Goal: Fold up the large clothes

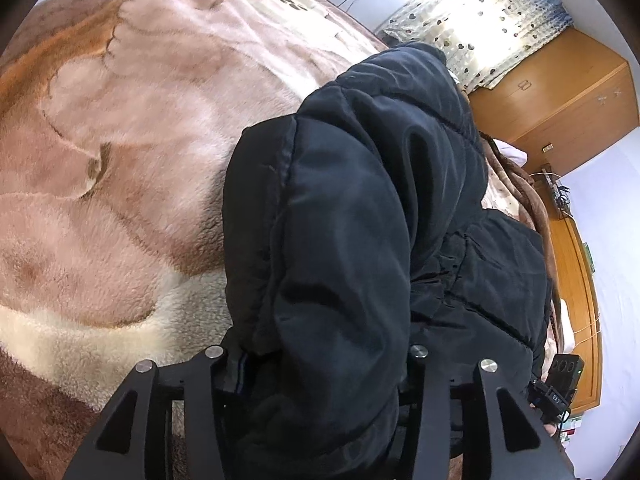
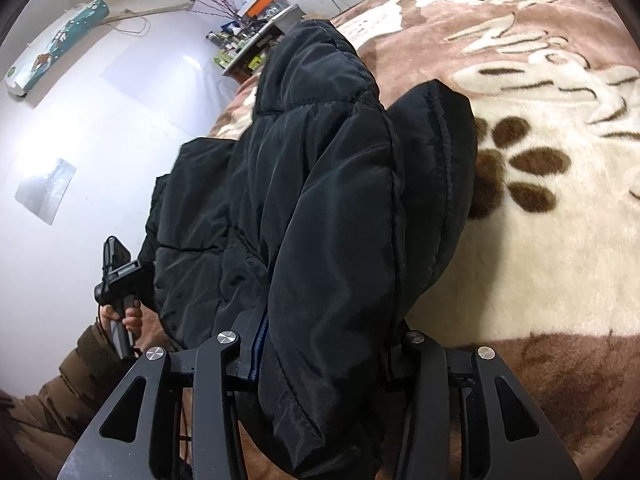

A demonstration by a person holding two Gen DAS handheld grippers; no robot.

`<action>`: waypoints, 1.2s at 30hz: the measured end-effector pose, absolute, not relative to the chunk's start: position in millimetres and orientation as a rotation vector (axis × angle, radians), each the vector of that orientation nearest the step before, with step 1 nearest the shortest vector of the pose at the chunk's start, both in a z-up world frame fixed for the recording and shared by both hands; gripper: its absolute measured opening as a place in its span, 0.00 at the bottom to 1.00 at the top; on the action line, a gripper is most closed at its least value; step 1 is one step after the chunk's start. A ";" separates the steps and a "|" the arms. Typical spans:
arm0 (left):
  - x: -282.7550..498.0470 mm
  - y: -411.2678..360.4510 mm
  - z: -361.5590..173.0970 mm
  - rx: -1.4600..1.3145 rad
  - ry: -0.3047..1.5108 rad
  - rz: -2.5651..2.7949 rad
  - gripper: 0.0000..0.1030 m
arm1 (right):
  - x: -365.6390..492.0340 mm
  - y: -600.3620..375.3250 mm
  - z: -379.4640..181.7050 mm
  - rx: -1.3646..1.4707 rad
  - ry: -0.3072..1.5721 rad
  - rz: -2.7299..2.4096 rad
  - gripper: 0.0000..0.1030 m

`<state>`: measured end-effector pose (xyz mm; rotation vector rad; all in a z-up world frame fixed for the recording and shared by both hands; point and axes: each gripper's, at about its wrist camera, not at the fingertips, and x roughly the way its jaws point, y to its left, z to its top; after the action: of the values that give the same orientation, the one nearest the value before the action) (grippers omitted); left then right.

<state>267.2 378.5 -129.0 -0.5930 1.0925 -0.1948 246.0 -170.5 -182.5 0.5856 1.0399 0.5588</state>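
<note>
A black puffer jacket hangs bunched over a pink-brown fleece blanket on a bed. My left gripper is shut on a thick fold of the jacket, which fills the gap between its jaws. My right gripper is shut on another thick fold of the same jacket, lifted above the blanket. The fingertips of both are hidden in the fabric. The left gripper and the hand that holds it show at the left of the right wrist view.
A wooden wardrobe and a patterned curtain stand past the bed. A cluttered shelf and a white wall are on the other side. The right gripper's device shows at lower right of the left wrist view.
</note>
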 end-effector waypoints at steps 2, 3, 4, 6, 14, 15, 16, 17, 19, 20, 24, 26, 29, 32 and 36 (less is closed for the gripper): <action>267.5 378.5 -130.8 -0.587 1.094 -0.192 0.51 | 245.5 -170.7 -183.7 0.588 1.046 0.551 0.45; 267.5 378.7 -131.9 -0.587 1.093 -0.194 0.51 | 244.8 -171.3 -184.5 0.591 1.050 0.549 0.45; 267.7 379.0 -133.3 -0.586 1.095 -0.191 0.55 | 246.3 -171.1 -183.5 0.590 1.052 0.548 0.47; 268.1 380.5 -136.9 -0.596 1.101 -0.188 0.58 | 246.5 -171.0 -183.7 0.584 1.063 0.538 0.50; 263.4 386.7 -139.6 -0.626 1.100 -0.145 0.70 | 243.3 -162.7 -173.5 0.543 1.063 0.475 0.61; 261.7 386.7 -139.6 -0.626 1.099 -0.135 0.72 | 242.4 -160.8 -171.4 0.529 1.059 0.461 0.62; 260.1 387.7 -138.9 -0.626 1.099 -0.117 0.76 | 241.5 -158.6 -169.0 0.517 1.057 0.448 0.64; 258.2 389.1 -137.6 -0.632 1.097 -0.099 0.77 | 240.8 -157.6 -166.7 0.505 1.055 0.429 0.67; 253.7 391.3 -133.1 -0.639 1.084 -0.089 0.77 | 238.6 -157.2 -160.4 0.489 1.052 0.389 0.71; 250.0 392.3 -128.7 -0.633 1.069 -0.081 0.77 | 237.1 -155.9 -158.1 0.485 1.048 0.379 0.71; 234.6 392.0 -109.1 -0.583 1.038 -0.071 0.77 | 230.0 -155.5 -141.9 0.441 1.032 0.322 0.74; 227.2 392.1 -98.7 -0.557 1.020 -0.067 0.77 | 226.5 -153.3 -131.0 0.399 1.010 0.291 0.75; 212.8 395.3 -81.0 -0.546 0.986 -0.038 0.77 | 220.4 -151.7 -111.4 0.314 0.959 0.212 0.75; 200.3 392.4 -63.4 -0.531 0.957 -0.061 0.77 | 212.4 -150.3 -91.8 0.282 0.905 0.164 0.75; 181.3 375.3 -42.1 -0.467 0.947 -0.077 0.77 | 193.0 -144.0 -69.6 0.235 0.839 0.156 0.75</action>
<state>181.3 375.3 -42.1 -0.4674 0.9474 -0.0773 193.0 -144.0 -69.6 0.2349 0.8388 0.1562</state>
